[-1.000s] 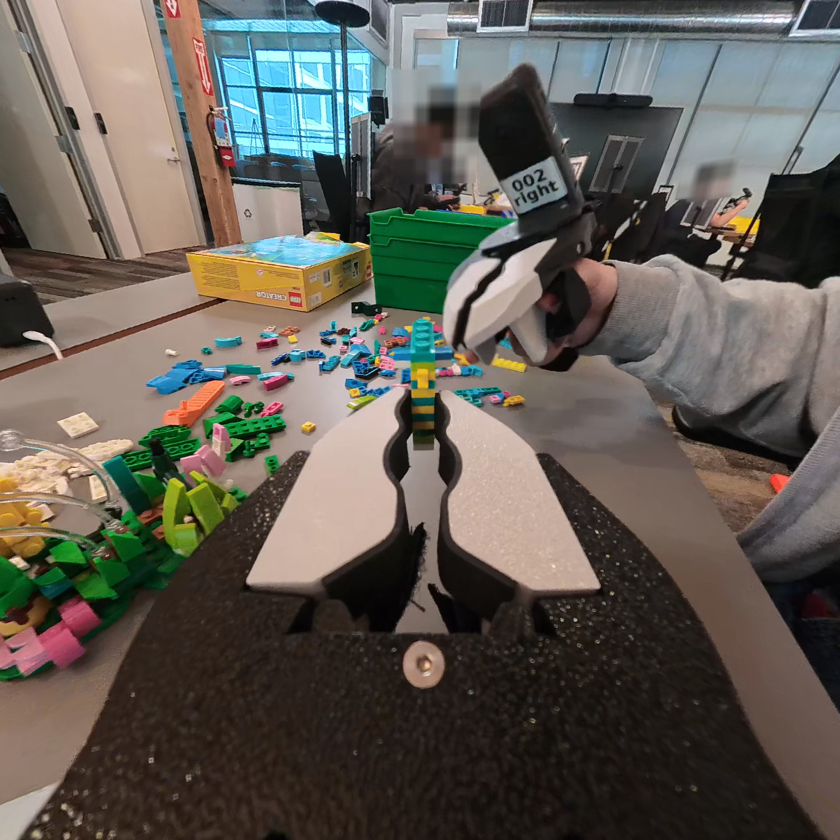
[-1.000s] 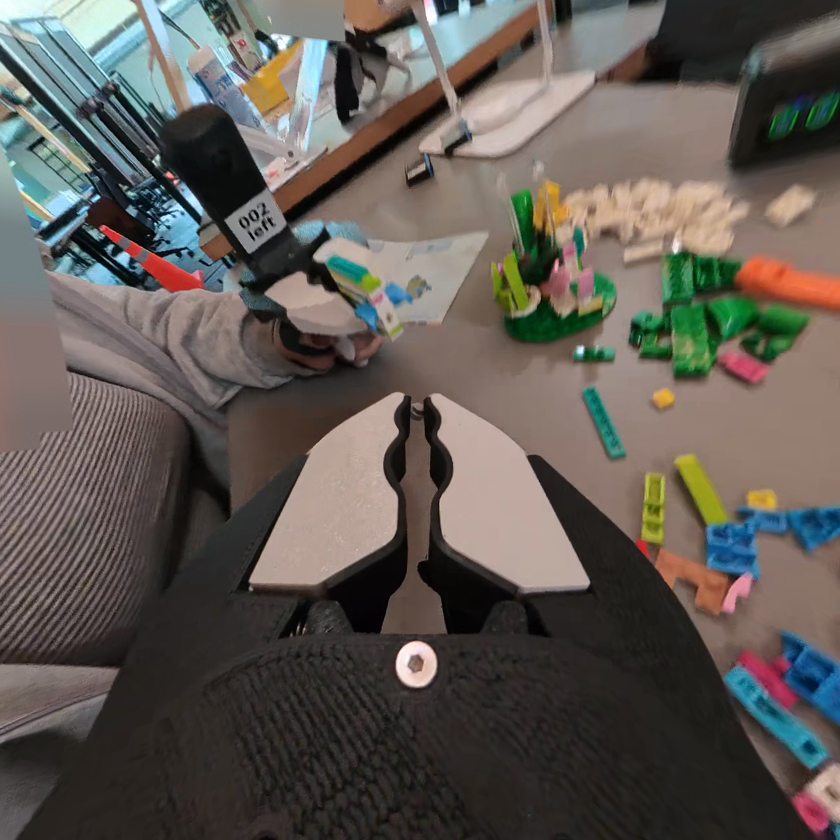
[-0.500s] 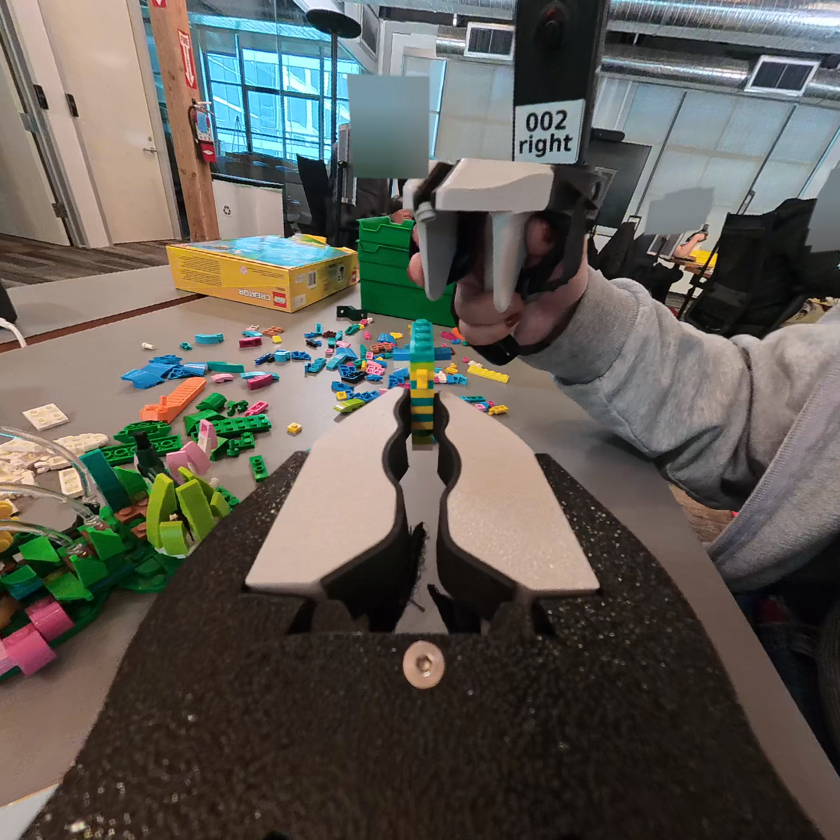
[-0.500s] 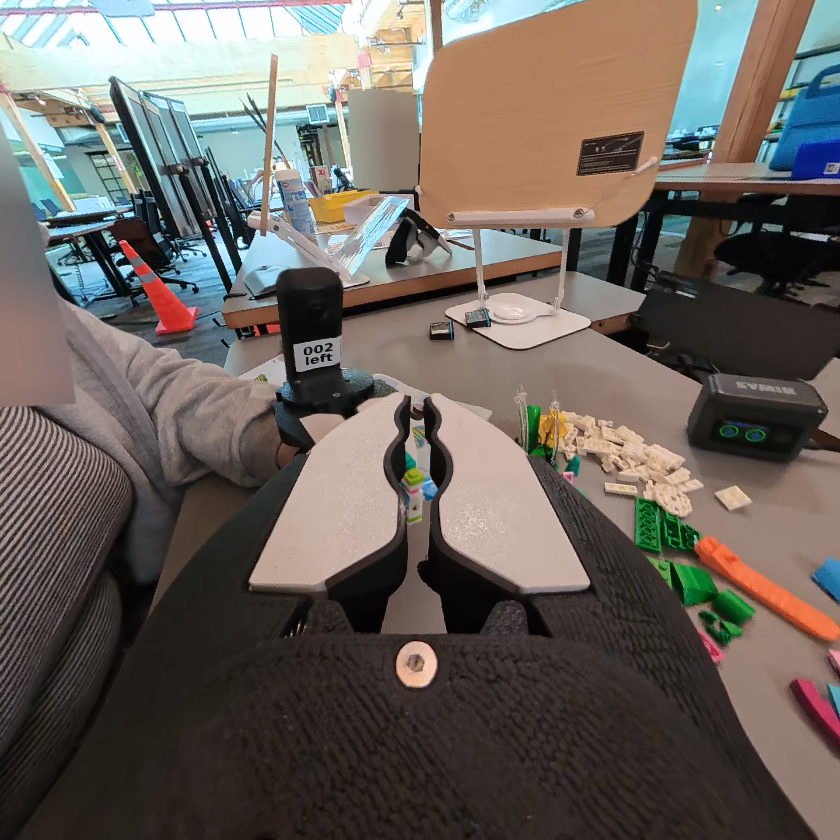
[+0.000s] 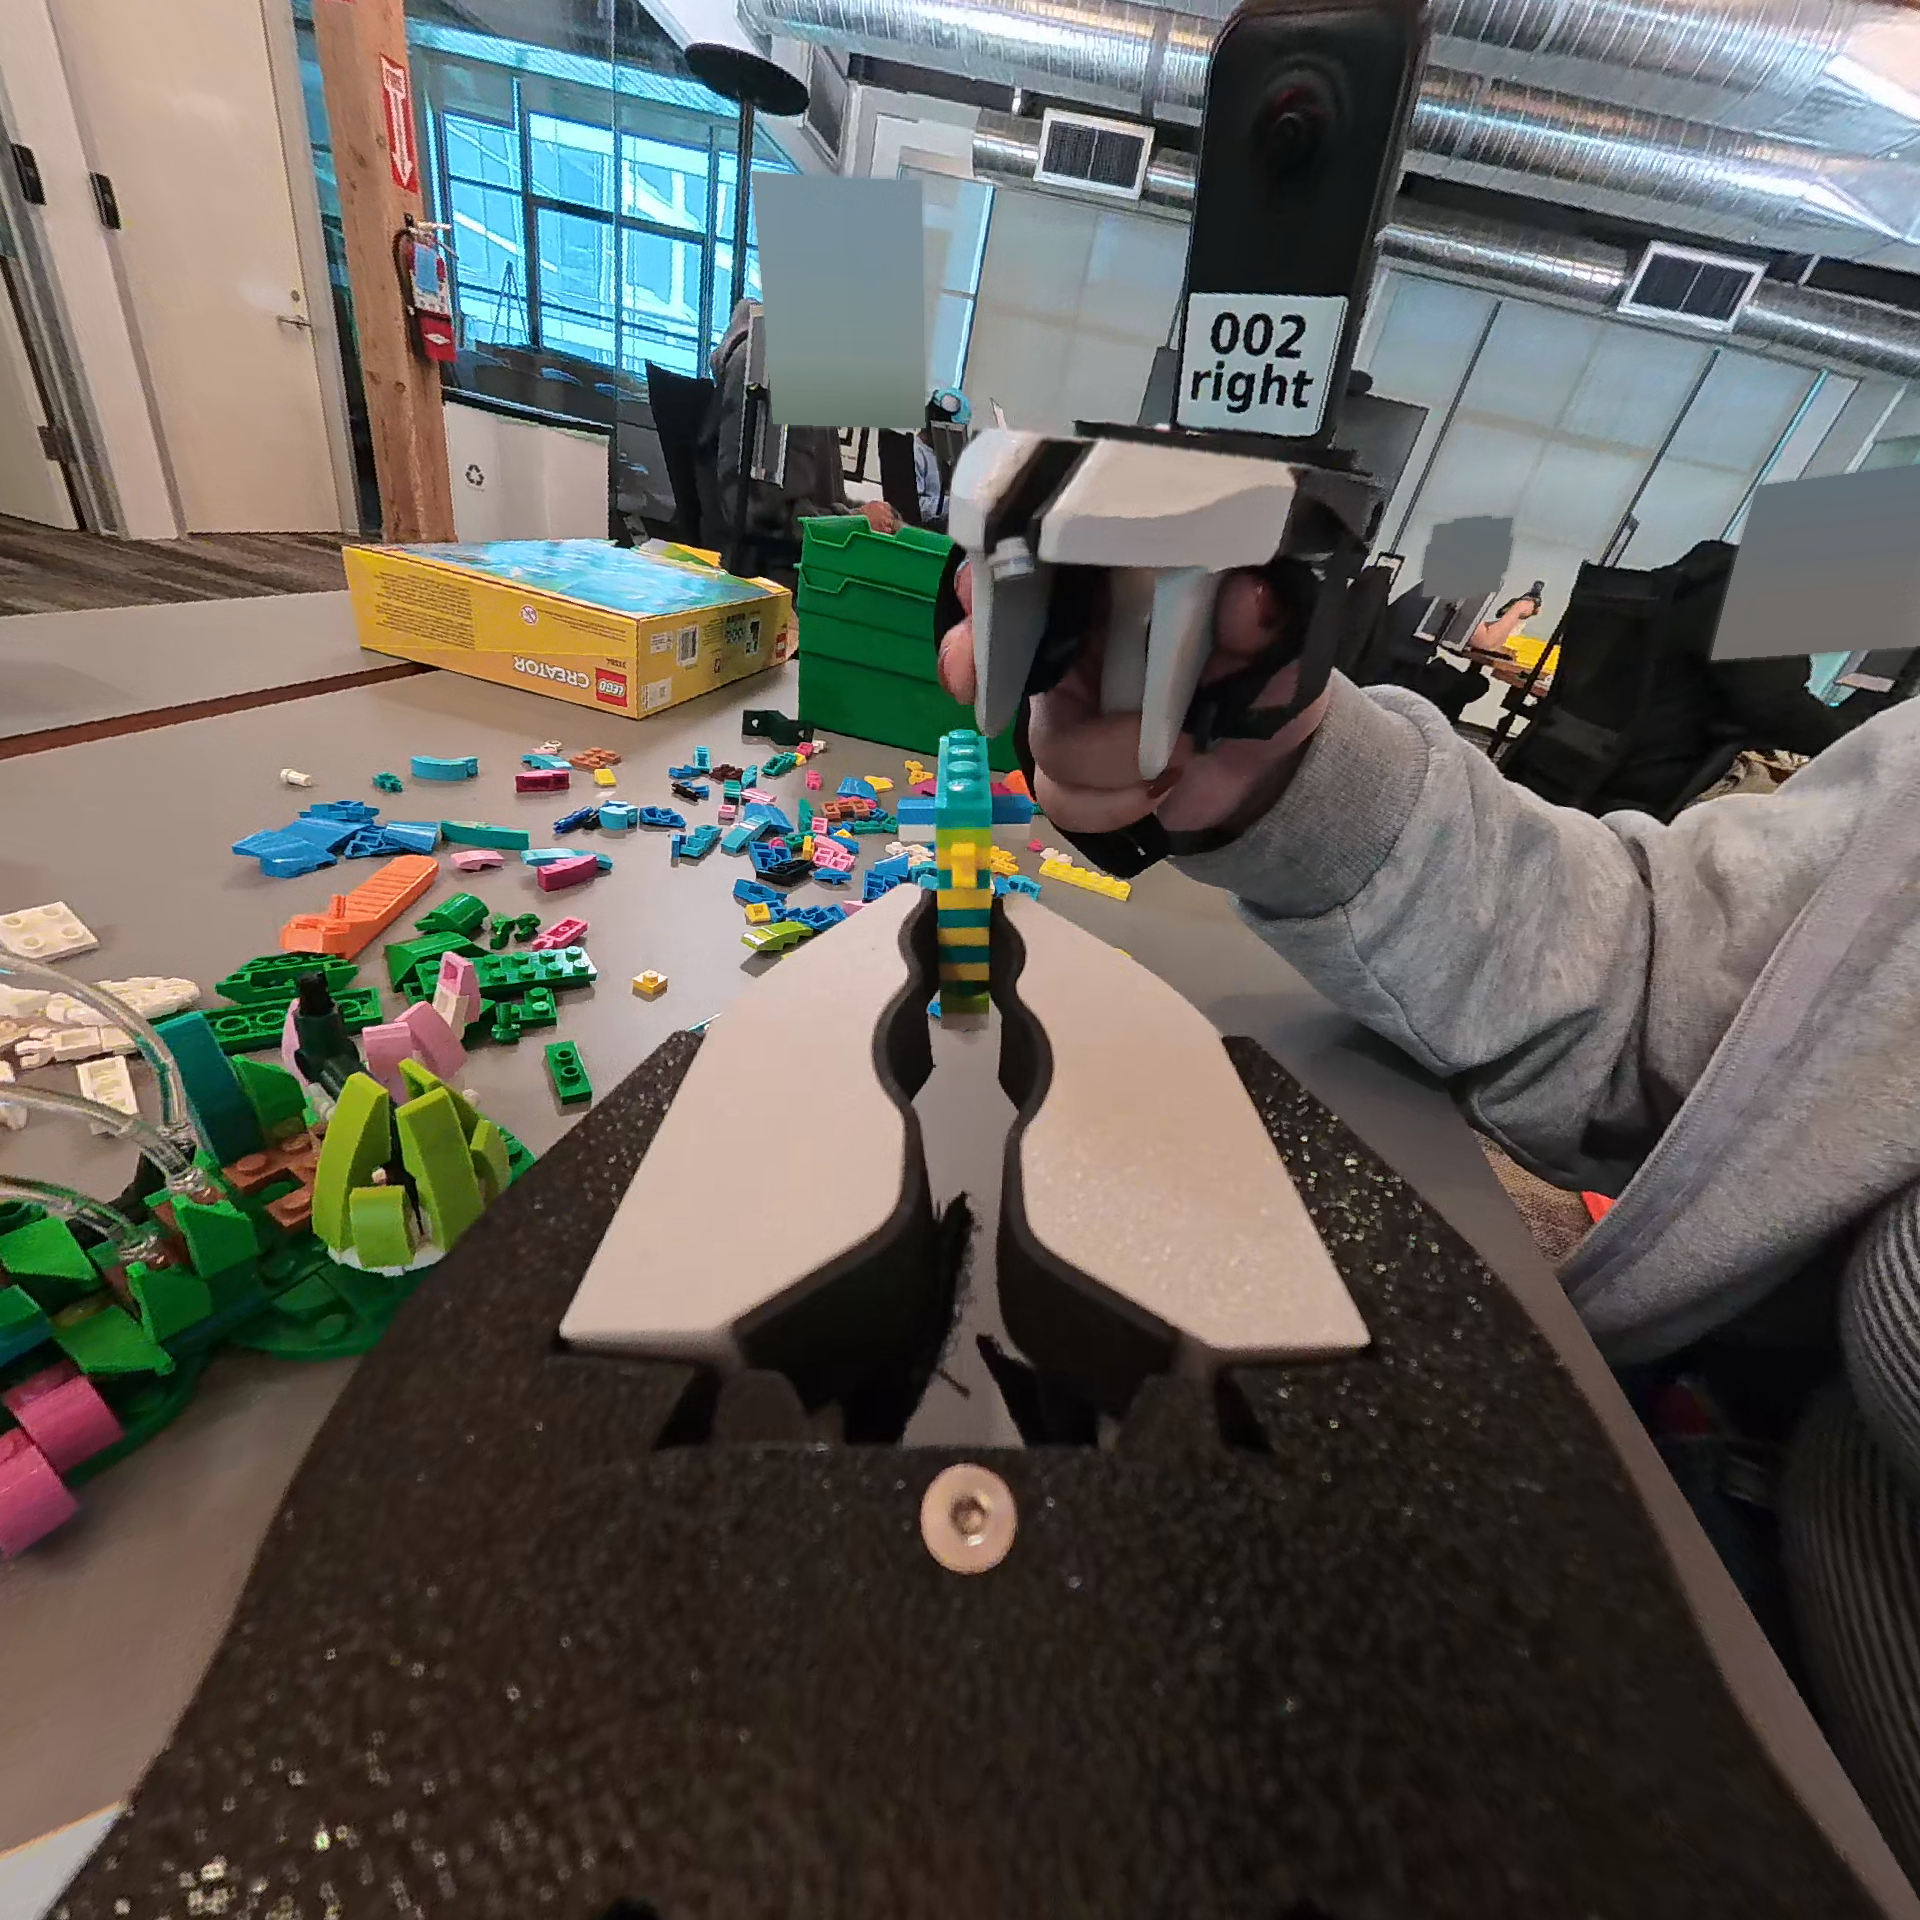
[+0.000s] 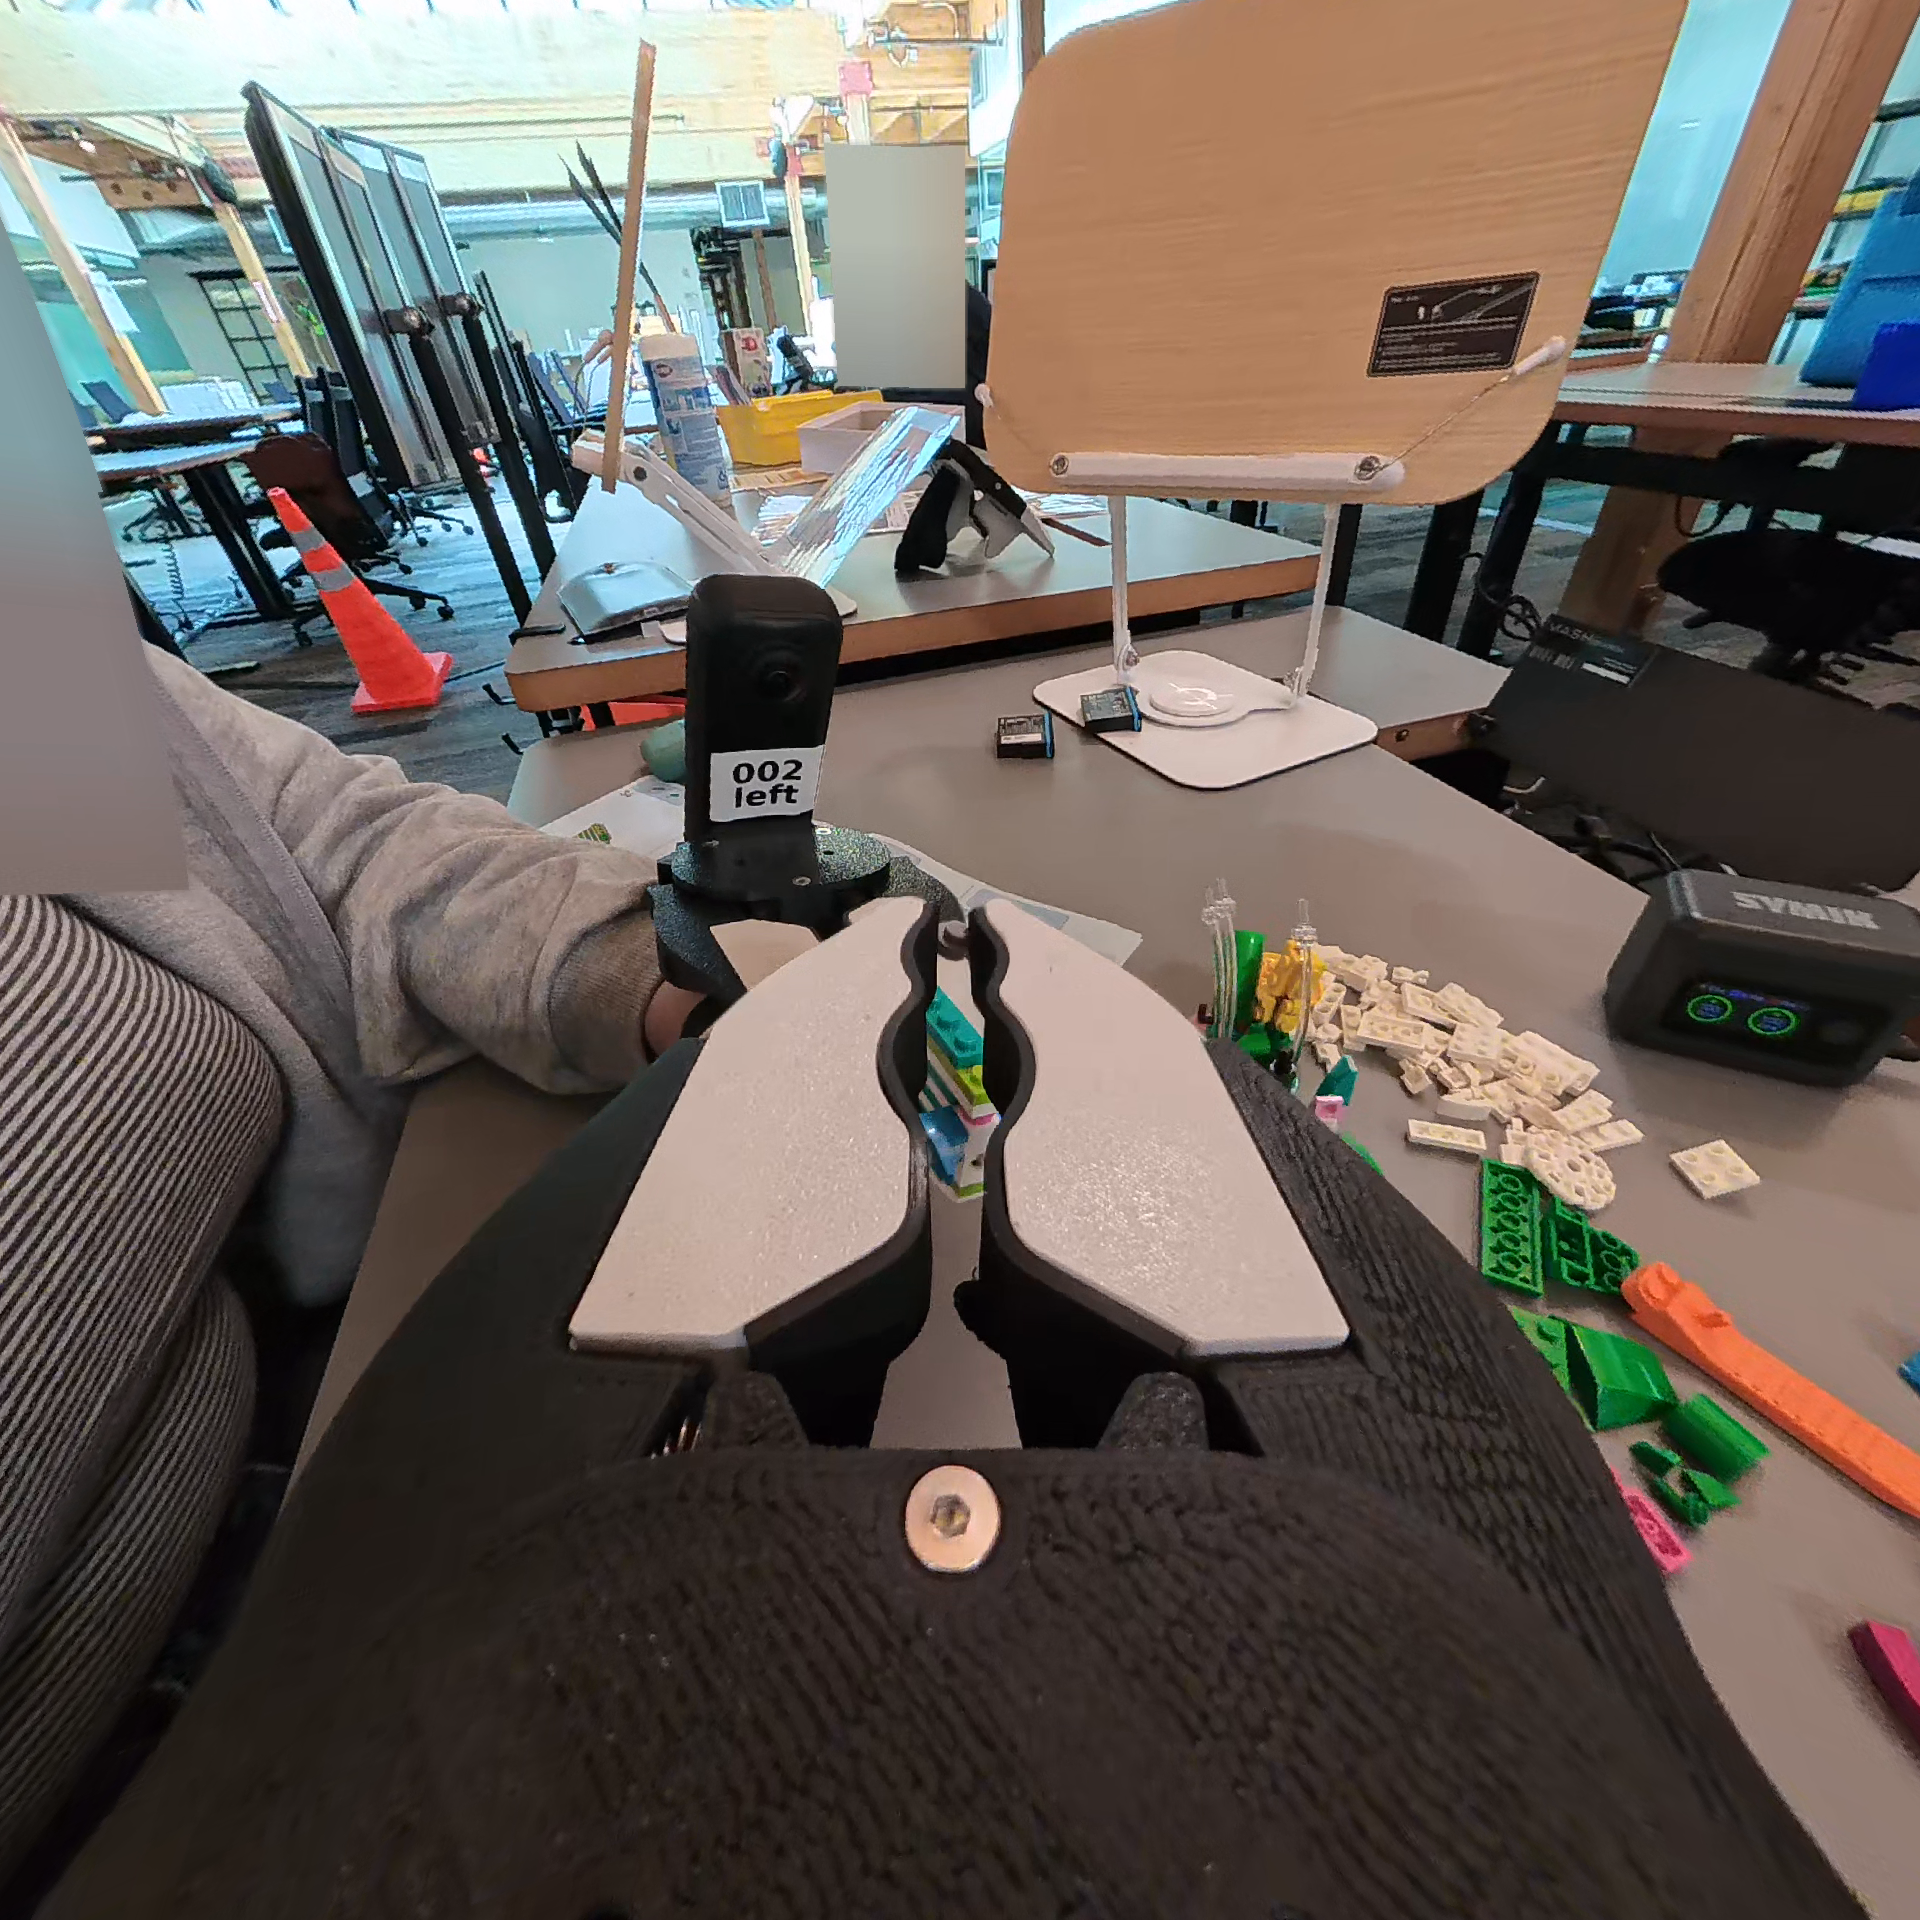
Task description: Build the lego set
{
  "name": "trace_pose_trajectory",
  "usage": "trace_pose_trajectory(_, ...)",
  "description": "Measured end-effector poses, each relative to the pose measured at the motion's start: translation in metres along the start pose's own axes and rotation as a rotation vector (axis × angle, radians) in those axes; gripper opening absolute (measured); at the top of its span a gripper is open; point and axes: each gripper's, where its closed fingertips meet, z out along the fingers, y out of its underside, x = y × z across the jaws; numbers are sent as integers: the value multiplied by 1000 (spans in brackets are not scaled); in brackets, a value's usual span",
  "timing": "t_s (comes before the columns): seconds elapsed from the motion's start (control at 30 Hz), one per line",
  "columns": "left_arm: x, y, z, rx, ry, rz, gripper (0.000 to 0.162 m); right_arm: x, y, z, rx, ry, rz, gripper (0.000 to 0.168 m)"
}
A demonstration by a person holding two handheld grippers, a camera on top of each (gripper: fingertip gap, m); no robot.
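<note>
Brick stack held up for the next piece

The left hand-held gripper (image 5: 961,935) is clamped on a striped brick stack (image 5: 962,873), upright above the desk (image 5: 675,935), probably steadying it; the right hand-held gripper (image 5: 1081,717), fingers slightly apart and empty, hovers just above.
</note>
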Motion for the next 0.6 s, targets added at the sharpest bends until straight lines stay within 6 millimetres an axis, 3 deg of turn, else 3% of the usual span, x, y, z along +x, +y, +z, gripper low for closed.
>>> trace_pose_trajectory(0.6,3,2,1,-12,25,3,8,-1,9,6,-24,-45,50,5)
